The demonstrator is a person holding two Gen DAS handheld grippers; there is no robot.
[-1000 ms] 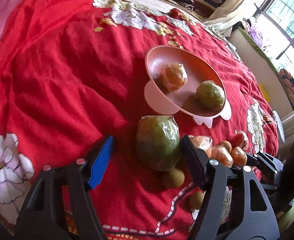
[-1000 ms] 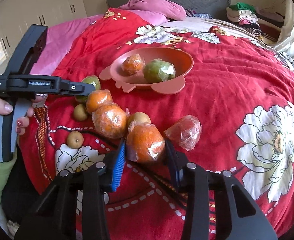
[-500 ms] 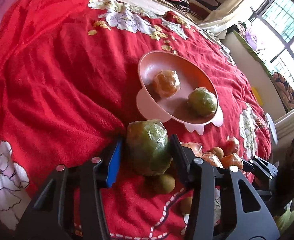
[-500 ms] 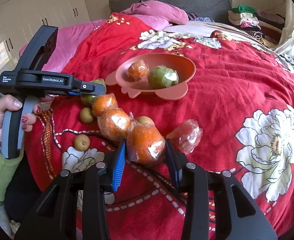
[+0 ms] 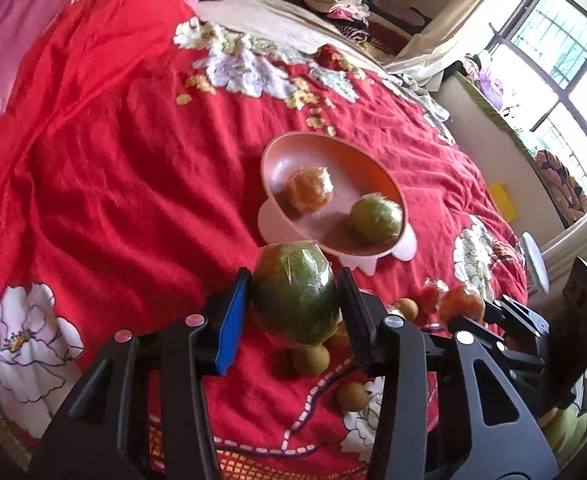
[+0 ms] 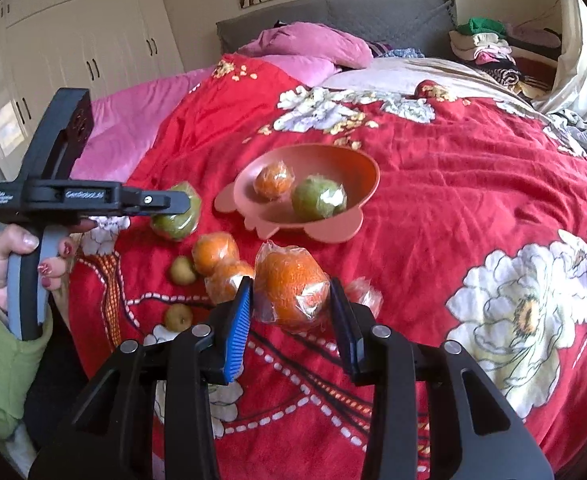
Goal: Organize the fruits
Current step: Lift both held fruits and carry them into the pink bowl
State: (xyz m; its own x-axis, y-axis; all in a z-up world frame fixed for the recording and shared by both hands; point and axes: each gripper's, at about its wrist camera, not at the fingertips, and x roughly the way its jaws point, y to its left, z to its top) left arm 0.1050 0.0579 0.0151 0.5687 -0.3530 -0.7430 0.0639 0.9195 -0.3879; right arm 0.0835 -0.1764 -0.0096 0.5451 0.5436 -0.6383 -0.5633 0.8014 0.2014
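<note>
My left gripper is shut on a large green wrapped fruit and holds it above the red bedspread, just short of the pink bowl. The bowl holds a wrapped orange and a green wrapped fruit. My right gripper is shut on a wrapped orange, lifted off the bed. In the right wrist view the left gripper with its green fruit hangs left of the bowl. Two wrapped oranges and small brown fruits lie on the bed.
A loose wrapped piece lies on the red floral bedspread behind my right gripper. Pink pillows and folded clothes sit at the far end. A window is at the right.
My left gripper closed on the large green fruit and lifted it toward the bowl. My right gripper lifted its wrapped orange off the bed.
</note>
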